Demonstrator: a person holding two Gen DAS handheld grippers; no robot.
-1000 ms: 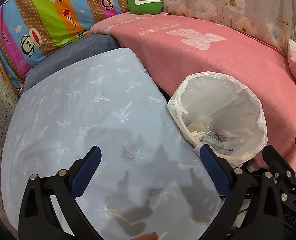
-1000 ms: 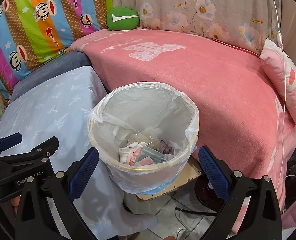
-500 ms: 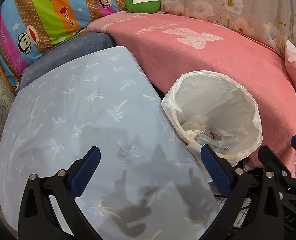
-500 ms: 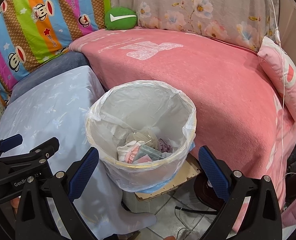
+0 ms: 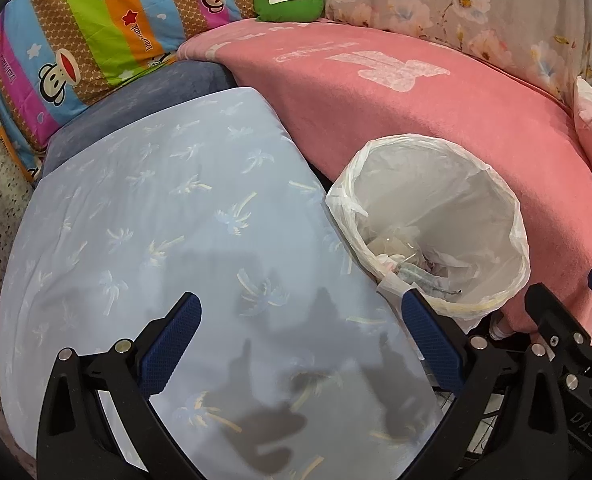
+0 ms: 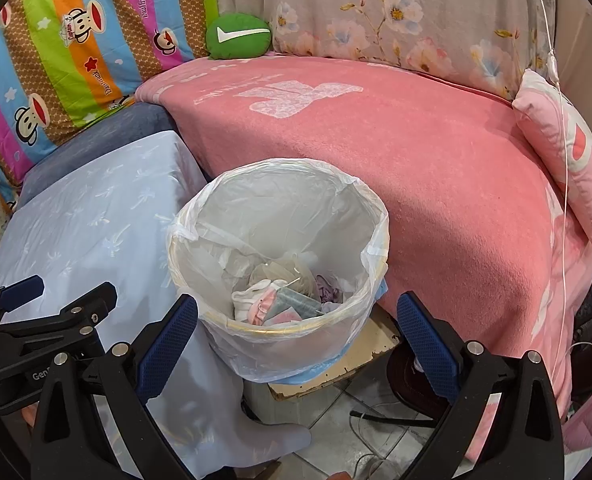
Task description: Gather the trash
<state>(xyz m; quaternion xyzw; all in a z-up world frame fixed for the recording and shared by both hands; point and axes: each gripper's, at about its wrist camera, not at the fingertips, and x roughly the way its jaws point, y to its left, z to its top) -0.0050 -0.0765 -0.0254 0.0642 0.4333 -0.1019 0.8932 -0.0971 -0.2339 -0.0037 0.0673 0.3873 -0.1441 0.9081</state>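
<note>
Left wrist view
Counts: we count one bin [image 5: 436, 236], one green cushion [image 5: 288, 0], one pink blanket [image 5: 396, 112], and two tools.
Left tool [image 5: 300, 340]: its two blue pads stand wide apart with nothing between them; it hangs over the pale blue palm-print cover [image 5: 156, 220], with shadows of the tools on the cloth.
Right tool [image 5: 568, 328]: we see only part of its black frame at the right edge, just beside the bin, and from here we cannot tell how its fingers stand.
Bin contents: a white liner bag folded over the rim; crumpled trash [image 5: 412, 260] lies at the bottom, only partly seen.

Right wrist view
Counts: again one bin [image 6: 278, 264], one green cushion [image 6: 238, 36], one pink pillow [image 6: 564, 148], and two tools.
Right tool [image 6: 296, 332]: fingers spread wide and empty, held above the near rim of the bin.
Left tool [image 6: 44, 320]: its black frame shows at the left, over the pale blue cover [image 6: 96, 216]; its fingers are not clear from here.
Bin contents: the trash [image 6: 284, 292] is a heap of crumpled wrappers and tissue in white, pink and grey, low in the liner.
Bin's place: it stands on a worn board [image 6: 336, 364] between the blue cover and the pink blanket [image 6: 416, 152].
</note>
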